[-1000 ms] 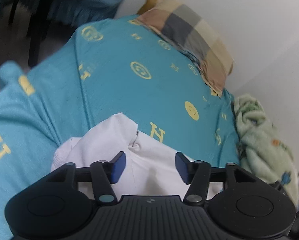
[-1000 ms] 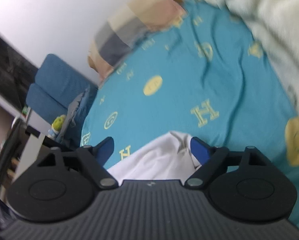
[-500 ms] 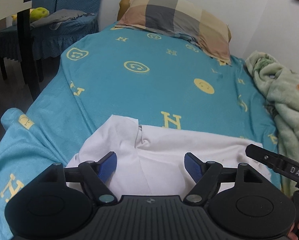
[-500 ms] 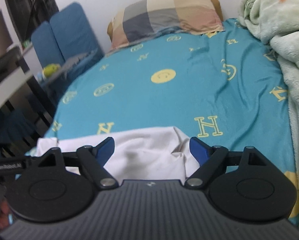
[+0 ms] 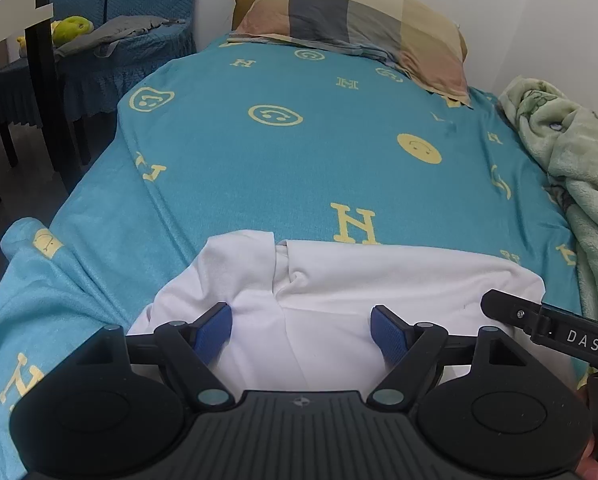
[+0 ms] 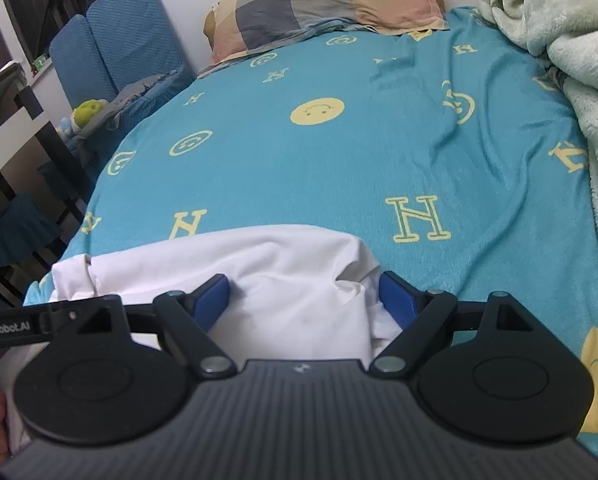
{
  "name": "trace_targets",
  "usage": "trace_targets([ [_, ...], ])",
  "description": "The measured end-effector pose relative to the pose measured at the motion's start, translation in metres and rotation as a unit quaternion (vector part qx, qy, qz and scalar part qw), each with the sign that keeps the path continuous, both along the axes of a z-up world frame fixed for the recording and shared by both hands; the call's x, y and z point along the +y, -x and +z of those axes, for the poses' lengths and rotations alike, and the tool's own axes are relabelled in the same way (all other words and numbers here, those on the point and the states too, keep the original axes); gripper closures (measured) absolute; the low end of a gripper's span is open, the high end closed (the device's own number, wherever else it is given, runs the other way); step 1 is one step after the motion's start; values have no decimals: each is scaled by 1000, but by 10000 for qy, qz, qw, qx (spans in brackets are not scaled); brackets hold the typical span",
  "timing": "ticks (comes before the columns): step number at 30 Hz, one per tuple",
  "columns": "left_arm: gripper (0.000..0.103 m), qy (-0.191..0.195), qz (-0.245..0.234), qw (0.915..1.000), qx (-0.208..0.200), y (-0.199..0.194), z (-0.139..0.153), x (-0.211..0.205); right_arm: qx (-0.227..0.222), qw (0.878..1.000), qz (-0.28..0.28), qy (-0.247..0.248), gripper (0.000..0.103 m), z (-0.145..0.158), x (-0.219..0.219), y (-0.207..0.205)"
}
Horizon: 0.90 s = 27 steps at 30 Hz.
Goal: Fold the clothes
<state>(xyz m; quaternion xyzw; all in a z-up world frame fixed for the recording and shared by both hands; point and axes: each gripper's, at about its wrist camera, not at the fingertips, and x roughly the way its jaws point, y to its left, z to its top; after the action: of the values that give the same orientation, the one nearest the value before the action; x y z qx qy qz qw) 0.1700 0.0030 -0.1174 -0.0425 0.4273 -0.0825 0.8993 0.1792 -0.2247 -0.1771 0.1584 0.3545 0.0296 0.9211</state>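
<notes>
A white garment (image 5: 379,280) lies partly folded across the near end of the bed, with a folded sleeve flap on its left side. My left gripper (image 5: 301,320) hovers open over its left half, blue pads wide apart, with cloth below them and nothing pinched. In the right wrist view the same garment (image 6: 259,264) shows, bunched into a rumpled fold at its right end. My right gripper (image 6: 303,292) stands open over that end, its right pad beside the fold. Each gripper's side arm shows at the edge of the other's view.
The bed wears a teal cover (image 5: 299,160) with yellow letters and smiley faces. A checked pillow (image 5: 359,20) lies at the head. A pale green blanket (image 6: 559,20) is heaped along the right side. Blue chairs (image 5: 111,40) and a dark table stand to the left.
Both views have rolled from tilted to level. The left jaws have widened. The garment now lies spread wider and flatter across the near end of the bed.
</notes>
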Motion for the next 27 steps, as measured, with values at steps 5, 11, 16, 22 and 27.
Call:
trace_targets([
  [5, 25, 169, 34, 9998, -102, 15, 17, 2, -250, 9996, -58, -100, 20, 21, -1, 18],
  [11, 24, 374, 153, 9988, -270, 52, 41, 15, -455, 9987, -142, -202, 20, 47, -2, 56],
  [16, 23, 241, 233, 9989, -331, 82, 54, 25, -394, 9984, -270, -310, 19, 59, -4, 87],
  [22, 22, 131, 296, 9994, -136, 108, 55, 36, -90, 9984, -451, -329, 19, 59, -7, 112],
  [27, 22, 209, 386, 9987, 254, 122, 46, 45, 330, 9959, -708, -463, 19, 45, -16, 124],
])
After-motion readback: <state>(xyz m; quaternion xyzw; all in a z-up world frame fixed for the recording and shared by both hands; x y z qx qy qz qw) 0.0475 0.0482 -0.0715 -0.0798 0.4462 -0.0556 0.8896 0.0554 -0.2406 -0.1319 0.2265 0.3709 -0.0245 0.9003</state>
